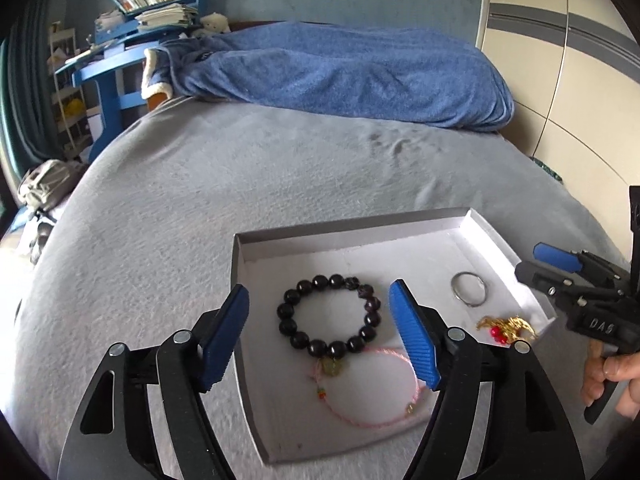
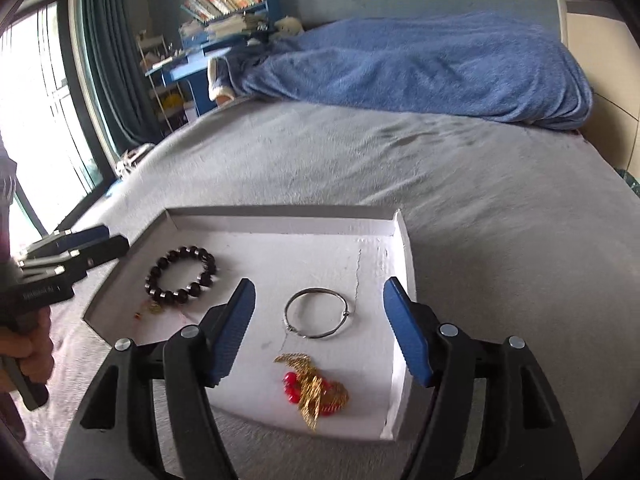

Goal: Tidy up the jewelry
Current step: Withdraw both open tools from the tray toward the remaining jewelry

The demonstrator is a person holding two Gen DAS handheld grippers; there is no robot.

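Note:
A shallow white tray (image 1: 360,248) (image 2: 280,224) lies on the grey bed. In it are a dark bead bracelet (image 1: 329,316) (image 2: 182,274), a pink cord bracelet (image 1: 376,390), a silver bangle (image 1: 469,289) (image 2: 320,313) and a gold chain with red beads (image 1: 506,328) (image 2: 316,392). My left gripper (image 1: 318,336) is open and empty, its jaws either side of the bead bracelet. My right gripper (image 2: 318,332) is open and empty, held over the bangle and gold chain. It also shows in the left wrist view (image 1: 556,264).
A blue blanket (image 1: 340,72) (image 2: 420,64) is heaped at the far end of the bed. A blue desk with books (image 1: 140,20) stands at the back left. A window with dark curtains (image 2: 100,60) is on the left, a wardrobe (image 1: 580,80) on the right.

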